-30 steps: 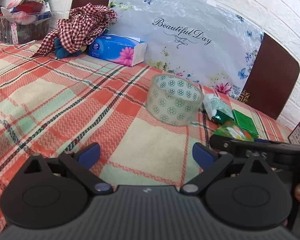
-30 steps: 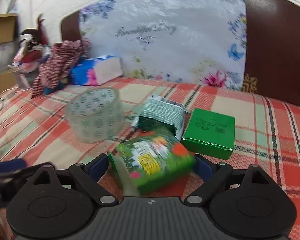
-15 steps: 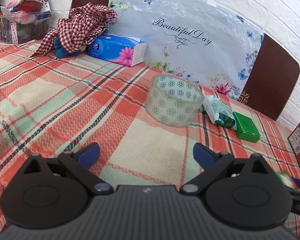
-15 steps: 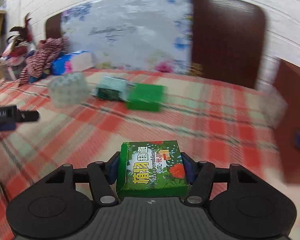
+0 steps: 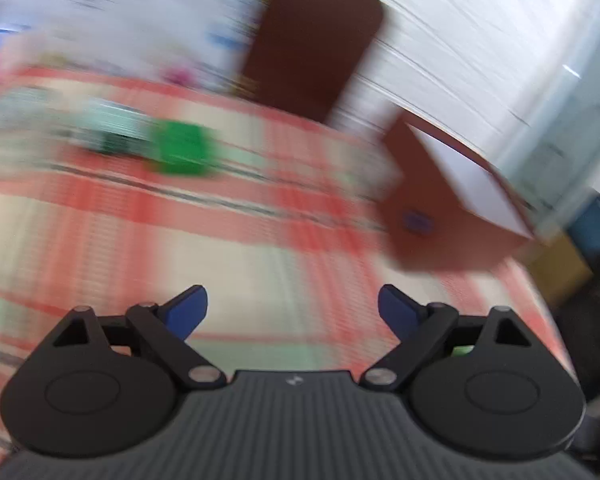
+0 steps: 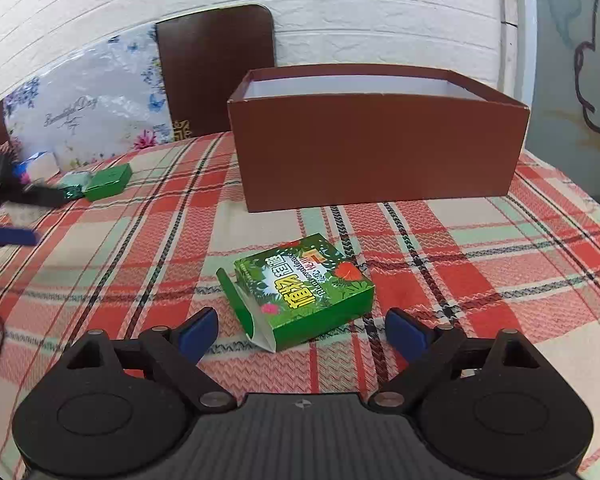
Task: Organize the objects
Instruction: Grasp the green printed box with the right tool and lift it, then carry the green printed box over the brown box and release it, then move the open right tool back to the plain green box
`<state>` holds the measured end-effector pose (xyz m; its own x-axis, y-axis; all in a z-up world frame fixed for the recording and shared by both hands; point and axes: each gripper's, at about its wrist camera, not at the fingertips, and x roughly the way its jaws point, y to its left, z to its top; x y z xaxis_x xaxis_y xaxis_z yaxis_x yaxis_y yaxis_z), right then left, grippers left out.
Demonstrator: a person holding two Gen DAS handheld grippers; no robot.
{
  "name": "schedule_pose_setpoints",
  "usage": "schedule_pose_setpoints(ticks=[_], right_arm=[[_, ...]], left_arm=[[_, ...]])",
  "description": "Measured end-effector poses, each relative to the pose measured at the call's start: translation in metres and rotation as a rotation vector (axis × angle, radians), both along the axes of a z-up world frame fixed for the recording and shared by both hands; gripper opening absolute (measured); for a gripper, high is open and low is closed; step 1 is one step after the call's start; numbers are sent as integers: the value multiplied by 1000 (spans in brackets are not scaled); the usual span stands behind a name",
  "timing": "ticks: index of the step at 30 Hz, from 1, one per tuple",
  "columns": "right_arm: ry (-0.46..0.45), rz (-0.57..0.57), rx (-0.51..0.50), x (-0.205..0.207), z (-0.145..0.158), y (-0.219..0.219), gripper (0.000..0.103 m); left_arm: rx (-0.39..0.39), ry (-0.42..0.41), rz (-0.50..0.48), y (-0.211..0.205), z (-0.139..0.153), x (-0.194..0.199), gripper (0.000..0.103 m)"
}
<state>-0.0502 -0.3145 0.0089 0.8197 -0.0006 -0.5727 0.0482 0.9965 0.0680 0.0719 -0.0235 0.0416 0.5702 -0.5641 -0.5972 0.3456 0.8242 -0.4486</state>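
Observation:
In the right wrist view a green leaf-printed carton [image 6: 302, 290] with an open end flap lies on the plaid tablecloth, just beyond my right gripper [image 6: 302, 334], which is open and empty. Behind it stands an open brown box [image 6: 376, 148] with a white inside. A plain green box [image 6: 108, 182] and a shiny green packet [image 6: 70, 190] lie at the far left. The left wrist view is blurred by motion. My left gripper [image 5: 292, 314] is open and empty above the cloth, with the brown box [image 5: 440, 224] ahead right and the green box [image 5: 180, 152] ahead left.
A brown chair back [image 6: 216, 68] and a floral board [image 6: 88, 112] stand against the white brick wall. The other gripper [image 6: 4, 196] shows dark at the far left. The table's right edge [image 6: 596, 208] lies beyond the brown box.
My right gripper carried the leaf-printed carton right, set it down before the brown box and opened. My left gripper has swung right, away from the tape roll, and is in fast motion.

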Motion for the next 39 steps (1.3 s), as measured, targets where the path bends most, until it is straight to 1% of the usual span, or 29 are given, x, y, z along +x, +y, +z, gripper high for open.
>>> schedule_pose_setpoints(ticks=[1, 2, 4, 6, 8, 9, 10, 11, 12, 13, 14, 15, 16, 18, 20, 21, 23, 25, 28, 30, 31, 32, 33, 34, 35, 37, 39], right_arm=[[6, 17, -9, 0, 2, 0, 91], [8, 35, -24, 1, 4, 0, 91], [-1, 69, -67, 4, 7, 0, 92], [-9, 105, -115, 6, 9, -2, 93], [-2, 130, -133, 13, 7, -7, 93], [12, 147, -118, 18, 6, -11, 91], [35, 170, -92, 24, 3, -15, 81], [50, 191, -63, 29, 0, -17, 76], [29, 191, -52, 30, 1, -19, 63], [16, 188, -47, 31, 2, -18, 62], [-2, 186, -31, 31, 4, -18, 61], [-35, 166, -22, 30, 7, -19, 61], [-76, 151, -18, 28, 12, -20, 61], [-188, 127, -40, 23, 27, -21, 62], [-307, 105, -72, 23, 44, -21, 62], [-353, 93, -72, 28, 52, -23, 62], [-412, 74, -57, 45, 63, -28, 62], [-425, 63, -49, 69, 69, -32, 62], [-430, 48, -36, 103, 68, -34, 63], [-419, 47, -56, 125, 63, -32, 68], [-394, 45, -80, 136, 58, -30, 73], [-373, 37, -97, 143, 54, -27, 73], [-362, 21, -101, 145, 51, -27, 73], [-373, 11, -83, 142, 50, -28, 73], [-396, 5, -57, 126, 48, -39, 73], [-442, -33, -29, 108, 48, -42, 74], [-473, -75, -8, 89, 46, -43, 76]], left_arm=[[-6, 31, -80, -25, 2, -4, 91], [4, 60, -143, -47, 2, -7, 91], [14, 117, -230, -81, -2, -12, 91], [-4, 193, -271, -101, -11, -13, 91], [-6, 251, -280, -117, -21, -13, 91], [1, 265, -283, -124, -24, -12, 91], [12, 269, -286, -130, -28, -11, 90], [29, 264, -288, -137, -31, -9, 84], [51, 241, -287, -143, -32, -9, 70], [74, 218, -295, -148, -30, -7, 60], [58, 226, -331, -152, -26, -4, 49], [51, 226, -331, -154, -20, -2, 48], [49, 202, -331, -155, -9, -2, 48], [44, 114, -346, -158, 18, -2, 48], [44, 4, -359, -163, 47, -3, 48], [49, -45, -361, -165, 59, -1, 48], [65, -121, -349, -173, 76, 9, 49], [83, -149, -328, -181, 83, 27, 50], [94, -153, -294, -188, 86, 54, 53], [118, -154, -275, -193, 83, 71, 58], [144, -150, -254, -198, 80, 77, 61], [171, -141, -228, -199, 76, 81, 63], [178, -132, -218, -198, 74, 84, 63], [162, -131, -223, -194, 74, 83, 63], [147, -138, -227, -191, 73, 80, 64], [134, -173, -217, -180, 74, 69, 65], [100, -200, -208, -163, 75, 55, 71]])
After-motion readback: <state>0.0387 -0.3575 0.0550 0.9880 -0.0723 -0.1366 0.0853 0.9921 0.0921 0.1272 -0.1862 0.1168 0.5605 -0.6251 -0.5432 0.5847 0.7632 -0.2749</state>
